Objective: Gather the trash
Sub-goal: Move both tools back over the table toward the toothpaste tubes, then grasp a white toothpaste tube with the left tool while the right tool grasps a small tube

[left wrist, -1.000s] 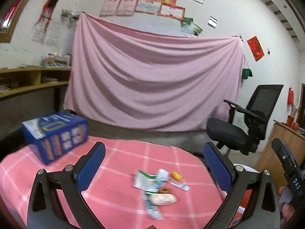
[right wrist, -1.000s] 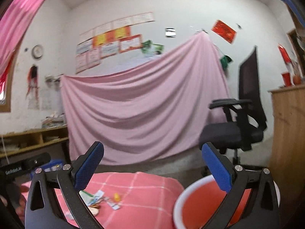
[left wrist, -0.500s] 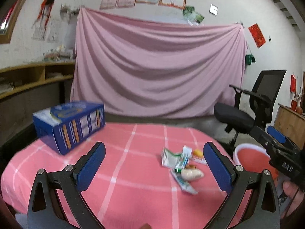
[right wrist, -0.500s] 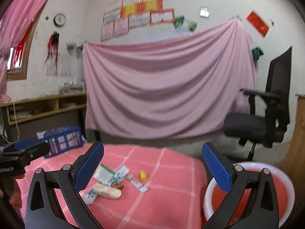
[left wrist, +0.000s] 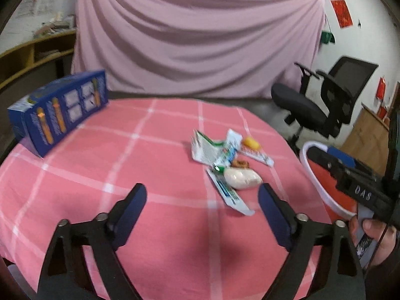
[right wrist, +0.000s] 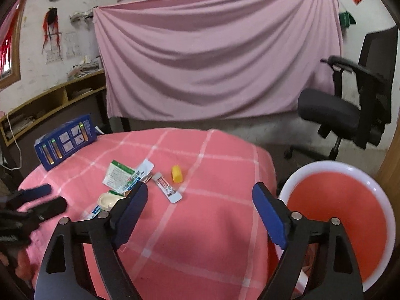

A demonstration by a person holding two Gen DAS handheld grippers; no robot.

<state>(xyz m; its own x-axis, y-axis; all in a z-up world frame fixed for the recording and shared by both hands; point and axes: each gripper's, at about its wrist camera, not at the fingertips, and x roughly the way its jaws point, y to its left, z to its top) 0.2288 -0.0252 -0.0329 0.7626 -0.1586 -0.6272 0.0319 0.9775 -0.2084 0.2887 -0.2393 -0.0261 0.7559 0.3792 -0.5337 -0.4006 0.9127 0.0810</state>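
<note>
Left wrist view first: at the far left of the surface [left wrist: 75, 175], draped in a pink checked cloth, stands a blue carton [left wrist: 57, 115]. It is well apart from the litter, so I judge it is not part of what I am to gather. My left tool [left wrist: 202, 202] hovers above the cloth with its blue pads spread wide and nothing between them, aimed forward at the trash pile [left wrist: 225, 160]. That pile lies just ahead and a little right: a green-and-white wrapper [left wrist: 203, 147], a long torn sachet [left wrist: 231, 192], a pale wrapped lump [left wrist: 242, 178] and a small yellow piece [left wrist: 251, 142], all close together near the surface's right half.

Right wrist view shows why I hold the other side back: my right tool [right wrist: 200, 202], also spread and empty, sits low between the pile and the red basin with a white rim [right wrist: 322, 167], which waits beside the surface's right edge, apparently as the bin. Both tools point level and forward, neither touching anything.
</note>
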